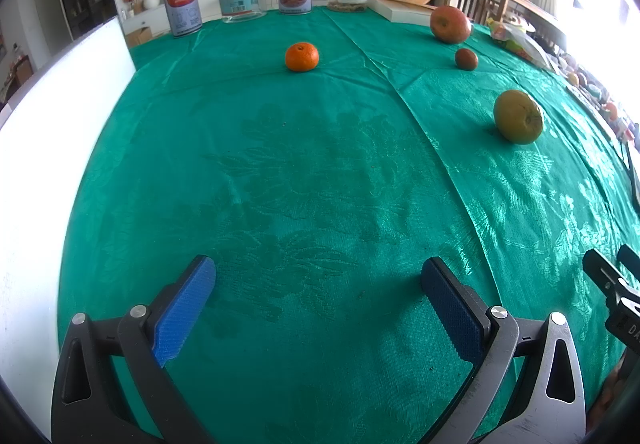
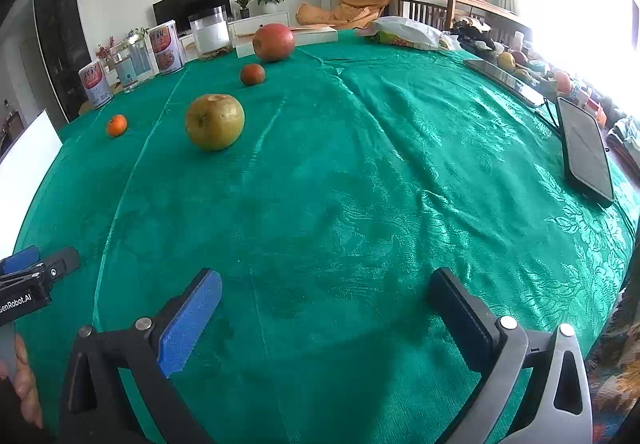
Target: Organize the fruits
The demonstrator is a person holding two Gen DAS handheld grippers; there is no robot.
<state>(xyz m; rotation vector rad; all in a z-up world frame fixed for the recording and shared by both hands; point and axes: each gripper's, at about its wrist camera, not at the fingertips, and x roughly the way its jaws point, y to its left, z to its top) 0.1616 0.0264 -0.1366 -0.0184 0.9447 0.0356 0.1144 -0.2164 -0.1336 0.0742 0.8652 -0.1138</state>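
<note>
Four fruits sit apart on the far counter (image 1: 320, 183), so the gaping, empty right gripper (image 2: 324, 308) should straddle the near yellow-green fruit (image 2: 214, 121) squarely, the left gripper (image 1: 316, 296) idling released.

Left gripper (image 1: 318, 308) and right gripper (image 2: 326, 318) both low, side by side, jaws spread wide, holding nothing.

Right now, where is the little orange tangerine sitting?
The tangerine sits alone on the green tablecloth, left of the other fruits and in front of the cans, untouched by either tool.
</note>
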